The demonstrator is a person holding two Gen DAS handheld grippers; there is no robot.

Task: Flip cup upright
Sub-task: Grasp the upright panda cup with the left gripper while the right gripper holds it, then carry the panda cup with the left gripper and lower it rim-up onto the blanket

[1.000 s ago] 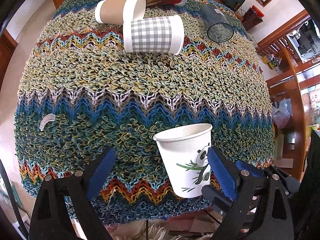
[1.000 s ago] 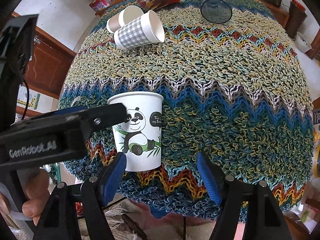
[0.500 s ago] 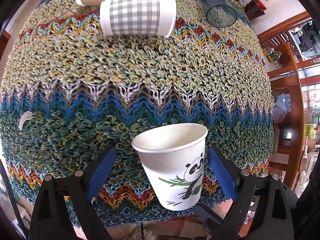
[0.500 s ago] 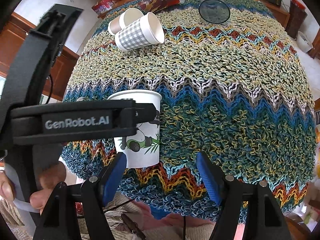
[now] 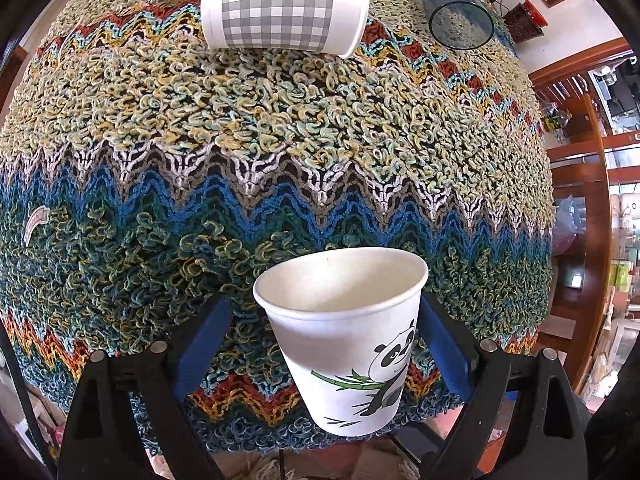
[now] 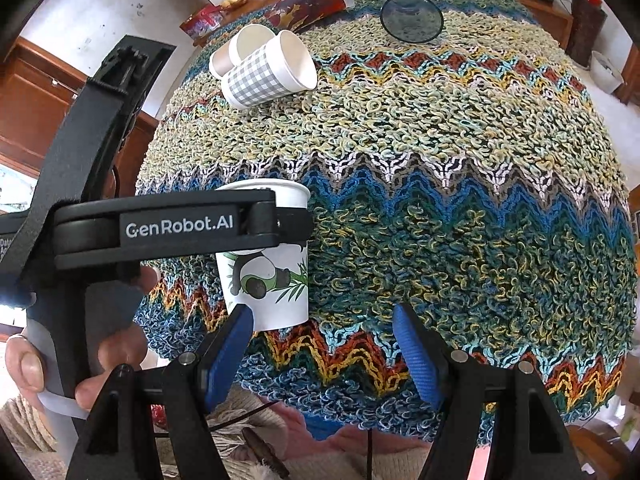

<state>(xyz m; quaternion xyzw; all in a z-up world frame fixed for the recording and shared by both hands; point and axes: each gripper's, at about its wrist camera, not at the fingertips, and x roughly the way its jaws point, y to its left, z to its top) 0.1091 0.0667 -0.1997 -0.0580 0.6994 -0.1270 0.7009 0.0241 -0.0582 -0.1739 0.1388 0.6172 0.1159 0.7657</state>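
Standing mouth-up near the front edge of the crocheted table cover (image 5: 280,152), the panda cup (image 5: 348,340) sits between the blue pads of my left gripper (image 5: 320,344); I read the jaws as spread wide, with a clear gap on the left pad's side, while on the right the pad lies just beside the cup wall and I cannot tell whether it touches. In the right wrist view the same panda cup (image 6: 272,280) appears upright, its base on the cover, with the left tool's black arm crossing in front of its upper half. My right gripper (image 6: 324,344) hangs released and holding nothing, close to the cover's front edge and to the right of the cup. I judge that this cup's flip is done, since its rim faces up and its base rests on the cover. Other cups lie on their sides at the far end: the checked cup (image 5: 280,10) touching the brown cup (image 6: 236,50) behind it, the dark printed cup (image 6: 308,0) farther back, and the dark glass tumbler (image 6: 412,12) to the right with its mouth facing the camera. If the task covers them, I judge that four uprightings remain, the checked cup being nearest.
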